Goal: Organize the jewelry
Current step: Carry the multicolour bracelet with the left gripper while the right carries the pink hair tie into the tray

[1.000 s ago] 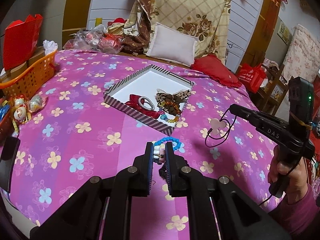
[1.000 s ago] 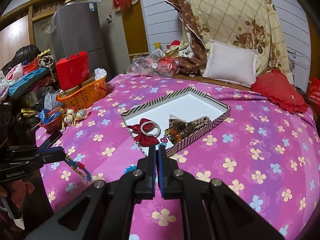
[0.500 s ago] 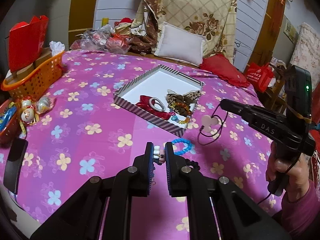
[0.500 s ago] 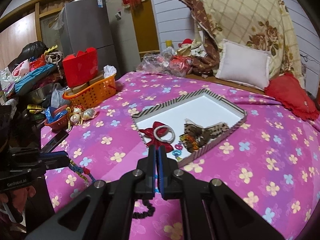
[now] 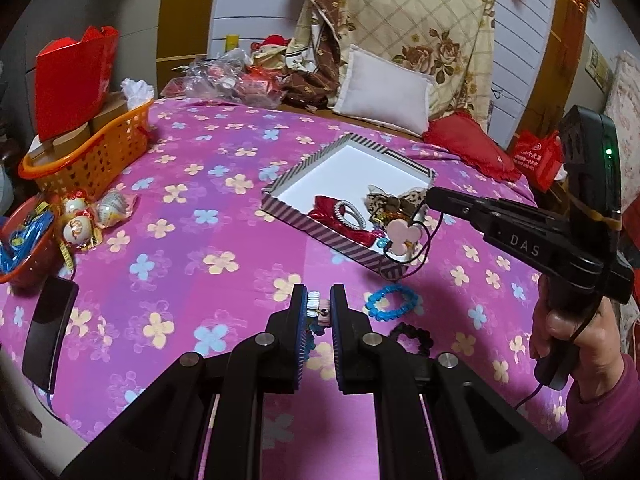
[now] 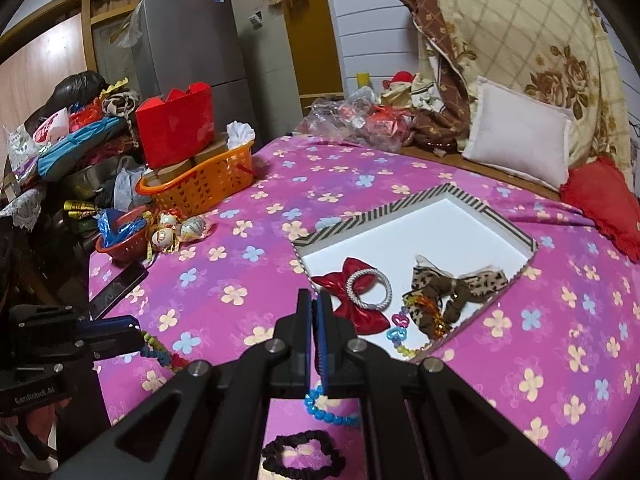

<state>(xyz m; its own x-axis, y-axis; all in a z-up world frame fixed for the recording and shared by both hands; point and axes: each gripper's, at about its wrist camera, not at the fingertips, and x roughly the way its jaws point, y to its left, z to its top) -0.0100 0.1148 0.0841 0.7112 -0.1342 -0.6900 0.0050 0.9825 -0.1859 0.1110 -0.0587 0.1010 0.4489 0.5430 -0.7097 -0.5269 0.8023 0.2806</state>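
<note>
A striped box (image 5: 280, 200) (image 6: 516, 276) with a white floor holds a red bow (image 6: 352, 308), a silver bangle (image 6: 368, 288), a leopard bow (image 6: 460, 280) and beads. My left gripper (image 5: 318, 308) is shut on a colourful bead bracelet (image 5: 318, 310) (image 6: 160, 352), held above the pink cloth short of the box. My right gripper (image 5: 430, 196) (image 6: 316, 304) is shut on the dark cord of a pink clover necklace (image 5: 402, 234), which hangs over the box's near corner. A blue bead bracelet (image 5: 394, 300) (image 6: 324, 408) and a black scrunchie (image 5: 412, 336) (image 6: 304, 456) lie on the cloth.
An orange basket (image 5: 80, 156) with a red box, a red bowl (image 5: 28, 240), figurines (image 5: 80, 224) and a black phone (image 5: 48, 332) sit at the left. A white pillow (image 5: 384, 92) and a red cushion (image 5: 468, 148) lie behind the box.
My right gripper carried the clover necklace from over the cloth to above the box's near corner. My left gripper, still holding its bracelet, shifted left and drew back from the box.
</note>
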